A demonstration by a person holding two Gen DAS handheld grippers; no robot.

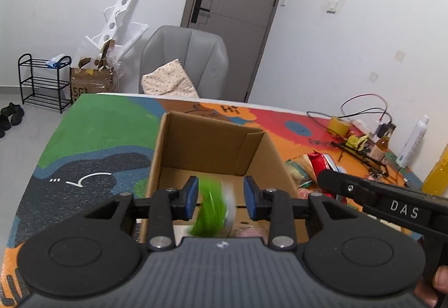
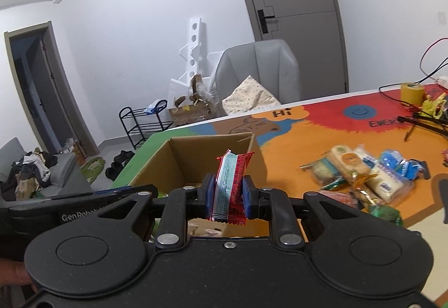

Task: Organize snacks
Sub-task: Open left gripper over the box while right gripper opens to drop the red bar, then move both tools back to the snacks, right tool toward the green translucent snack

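Left gripper (image 1: 220,197) hangs over the box (image 1: 212,139), jaws apart, a blurred green packet (image 1: 210,210) loose between them. Right gripper (image 2: 227,193) clamps a red packet (image 2: 231,190); snack pile (image 2: 361,176) at three o'clock.

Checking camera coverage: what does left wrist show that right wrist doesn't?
Left wrist only: a blurred green packet between the left gripper pads, apparently not pressed by them, above the box; a white bottle and a yellow bottle on the mat's far right.

Right wrist only: the right gripper shut on a red-and-white snack packet; a dark open doorway; a sofa with clothes.

Both: cardboard box, snack pile, grey chair, tape roll.
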